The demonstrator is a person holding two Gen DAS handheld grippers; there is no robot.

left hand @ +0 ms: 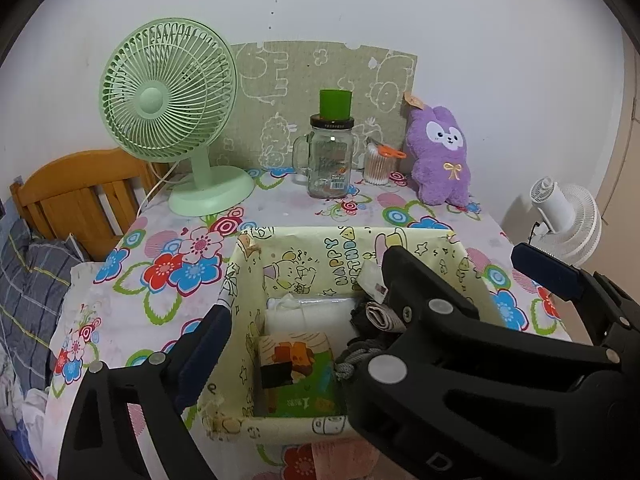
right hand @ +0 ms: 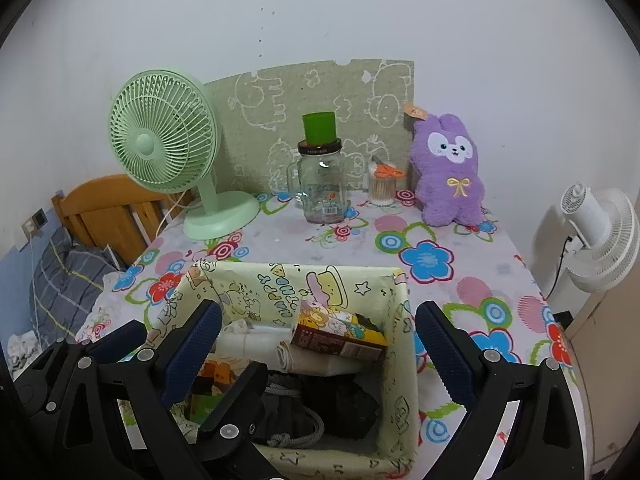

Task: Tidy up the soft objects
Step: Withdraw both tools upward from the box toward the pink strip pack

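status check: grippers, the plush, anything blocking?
Left gripper and right gripper both open, empty, over the yellow cartoon-print fabric bin. Purple plush bunny upright at table's back right, outside the bin. Nothing between bin and plush.

- Purple plush rabbit (right hand: pixel 450 176), yellow bow
- Mint-green fan (right hand: pixel 168 140)
- Pale yellow cartoon-printed box (right hand: pixel 400 360)
- Table (right hand: pixel 440 264) cloth: red, blue, pink flowers
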